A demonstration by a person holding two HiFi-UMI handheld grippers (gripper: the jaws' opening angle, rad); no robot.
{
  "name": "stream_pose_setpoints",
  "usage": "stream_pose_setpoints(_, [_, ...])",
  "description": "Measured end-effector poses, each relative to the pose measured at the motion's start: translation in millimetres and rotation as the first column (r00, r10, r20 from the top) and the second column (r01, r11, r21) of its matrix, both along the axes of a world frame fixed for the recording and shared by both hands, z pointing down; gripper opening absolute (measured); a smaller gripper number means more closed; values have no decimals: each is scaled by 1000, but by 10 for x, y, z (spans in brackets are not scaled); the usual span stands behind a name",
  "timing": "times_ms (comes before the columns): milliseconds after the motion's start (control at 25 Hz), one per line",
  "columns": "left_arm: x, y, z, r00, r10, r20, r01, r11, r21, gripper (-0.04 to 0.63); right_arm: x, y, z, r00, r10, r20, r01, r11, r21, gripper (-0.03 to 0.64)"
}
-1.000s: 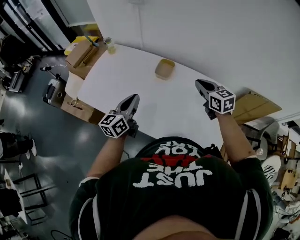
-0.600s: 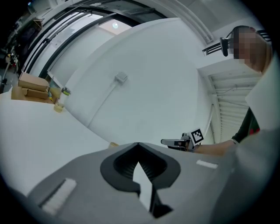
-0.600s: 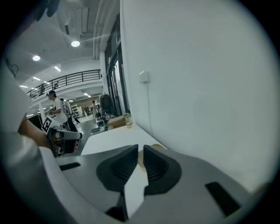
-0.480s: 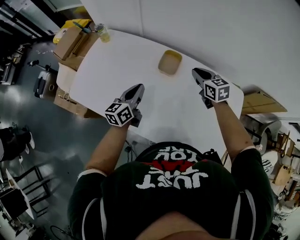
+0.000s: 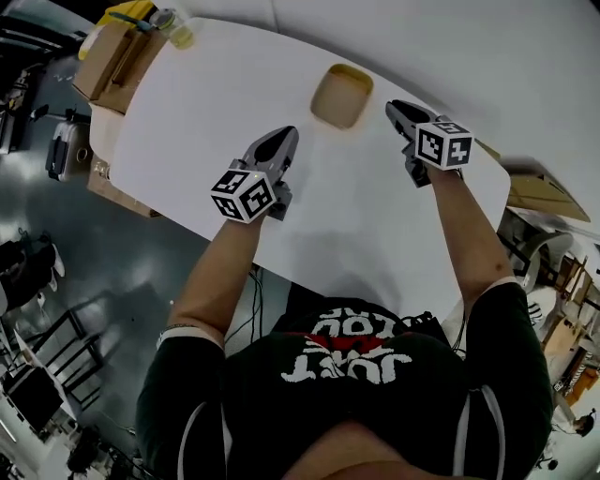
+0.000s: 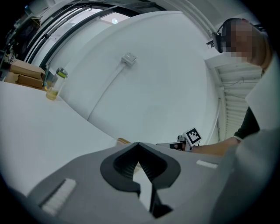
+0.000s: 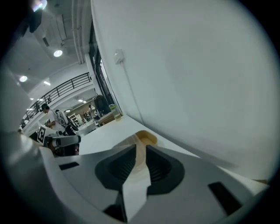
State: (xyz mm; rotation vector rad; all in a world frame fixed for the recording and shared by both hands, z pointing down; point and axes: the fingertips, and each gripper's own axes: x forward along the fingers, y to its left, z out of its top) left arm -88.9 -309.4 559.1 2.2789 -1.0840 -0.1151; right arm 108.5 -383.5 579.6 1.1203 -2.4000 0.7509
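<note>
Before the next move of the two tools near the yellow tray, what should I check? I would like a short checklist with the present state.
1. Yellow tray flat on the white table: ok.
2. Left tool empty: ok, jaws together, nothing between.
3. Right tool empty: ok, jaws narrowly apart, nothing between.
4. Tools apart from the tray: ok, one on each side.
5. Height of tools above the table: cannot tell.
6. Table around the tray free: ok, the jar and cardboard boxes are at the far end.
</note>
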Motion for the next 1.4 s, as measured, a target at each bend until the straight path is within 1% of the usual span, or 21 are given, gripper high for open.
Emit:
stream_pose_setpoints(80, [26,-83,118,1000,4,-3,-4,1000,-4,5,-12,-82,144,999,16,41,-15,999,-30,66])
stream_pose_setpoints(160, [64,-118,217,1000,12,-4,-12,1000,-8,5,10,-126,257,994,47,96,-41,997,-68,88])
stream_pose_setpoints(280, [116,-107,333,1000,18,-12,-19,1000,-19,5,72,-114,431,973,115,201,-83,983,-163,109])
stream_pose_setpoints(360, [142,-85,395,999,20,-25,-20,999,-28,5,62,-93,496,945,149,289,-85,971,-223,115])
stream_pose_setpoints(440, [163,-78,441,999,22,-36,-23,999,-29,5,29,-99,527,906,185,380,-83,959,-270,121])
stream_pose_setpoints(520, [186,-69,461,999,25,-44,-27,999,-27,5,3,-97,548,867,224,445,-83,946,-314,130])
stream_pose_setpoints(600, [213,-58,448,998,28,-56,-30,999,-24,5,-7,-73,580,850,253,462,-85,931,-354,137])
stream_pose_setpoints(840, [280,-20,427,995,27,-92,-30,999,-24,5,-102,-43,654,806,257,534,-23,914,-405,140])
stream_pose_setpoints(880, [287,-11,436,995,28,-94,-31,999,-23,5,-119,-38,671,803,258,537,-17,911,-413,140])
stream_pose_setpoints(960, [284,14,459,995,31,-97,-33,999,-24,5,-143,-20,714,809,261,527,-15,905,-425,137])
stream_pose_setpoints(1040, [279,39,476,995,31,-99,-33,999,-25,5,-143,-9,738,798,274,536,-17,900,-435,89])
stream_pose_setpoints(1240, [252,80,451,994,21,-106,-24,999,-27,5,-103,-22,627,733,282,619,0,910,-414,50])
stream_pose_setpoints(1400, [194,94,390,995,15,-102,-17,1000,-20,5,-118,-42,488,708,276,650,3,919,-394,41])
